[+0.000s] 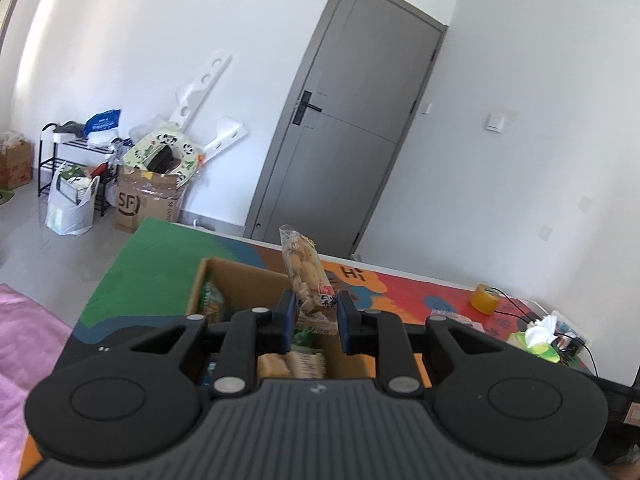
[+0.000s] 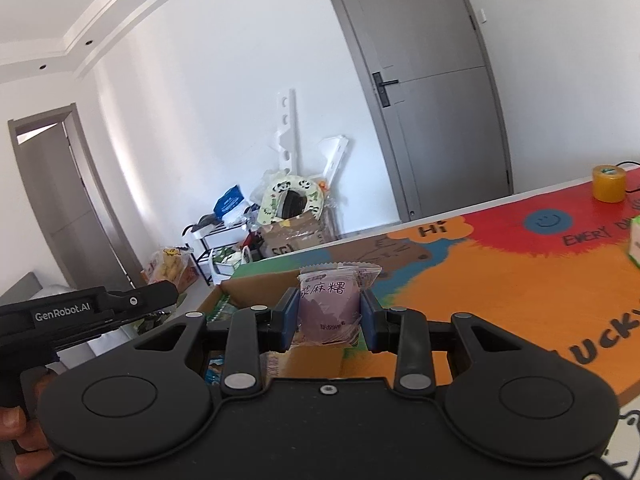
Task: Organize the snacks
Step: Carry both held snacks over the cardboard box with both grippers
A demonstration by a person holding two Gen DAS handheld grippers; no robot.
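Note:
My left gripper [image 1: 316, 312] is shut on a clear packet of tan biscuits [image 1: 306, 276] that sticks up between the blue pads, above an open cardboard box [image 1: 236, 276] with several snack packets inside. In the right wrist view my right gripper [image 2: 330, 312] is shut on a purple wrapped mochi snack [image 2: 330, 304], held beside the same cardboard box [image 2: 256, 284] on the colourful table mat [image 2: 500, 272]. The left gripper's black body [image 2: 80, 312] shows at that view's left edge, with a hand under it.
A roll of yellow tape [image 1: 485, 298] and a tissue pack [image 1: 538, 340] with cables sit on the table's right side. Beyond the table edge stand a grey door [image 1: 356, 132], a shoe rack [image 1: 68, 160], bags and an SF carton [image 1: 140, 204]. A pink cloth [image 1: 24, 340] lies at left.

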